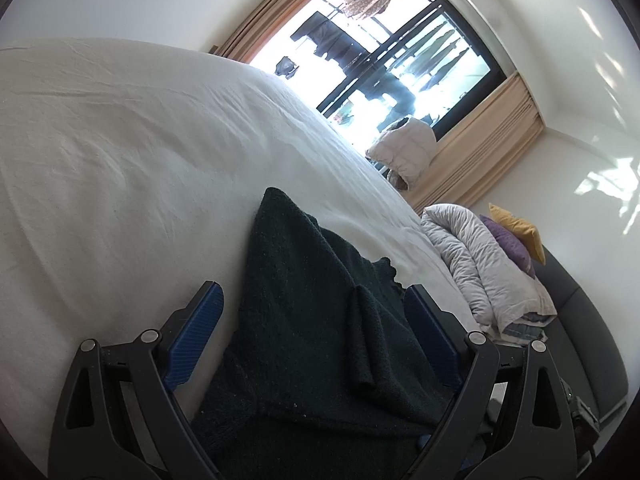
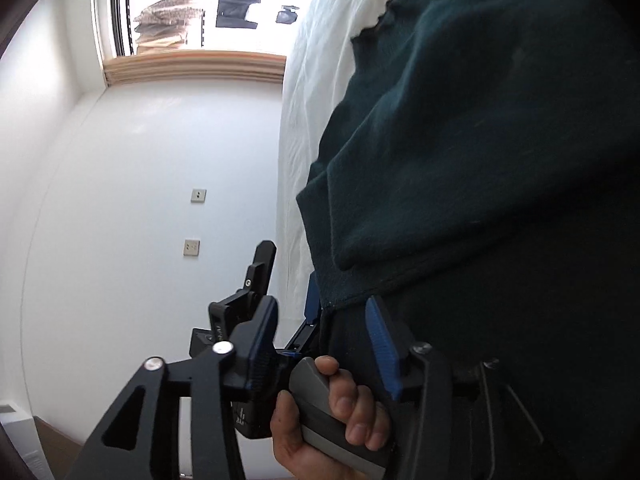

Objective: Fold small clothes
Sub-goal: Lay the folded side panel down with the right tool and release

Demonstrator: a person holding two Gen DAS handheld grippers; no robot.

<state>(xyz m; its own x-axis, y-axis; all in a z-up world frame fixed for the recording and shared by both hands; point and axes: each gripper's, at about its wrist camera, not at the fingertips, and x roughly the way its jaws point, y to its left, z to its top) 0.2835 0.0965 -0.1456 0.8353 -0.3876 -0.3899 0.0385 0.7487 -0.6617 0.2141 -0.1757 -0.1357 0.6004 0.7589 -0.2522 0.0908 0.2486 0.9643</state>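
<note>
A: Item one: dark green knit garment [image 1: 320, 320], on the white bed sheet [image 1: 120, 160]. Orientation?
B: Long axis runs away from the left gripper [image 1: 316, 312], corner toward the window [image 1: 400, 60]. Jaws spread, cloth between, unpressed.
A: Right gripper [image 2: 320, 344]?
B: Jaws parted, gripping nothing; a hand [image 2: 332, 412] behind. No legible writing.

My dark green knit garment [image 1: 320, 320] is matt, fuzzy cloth. The white bedsheet [image 1: 120, 160] is smooth, faintly creased cotton-like cloth. My left gripper [image 1: 314, 312] has matt black plastic arms, ribbed blue pads and shiny metal pivot pins.
</note>
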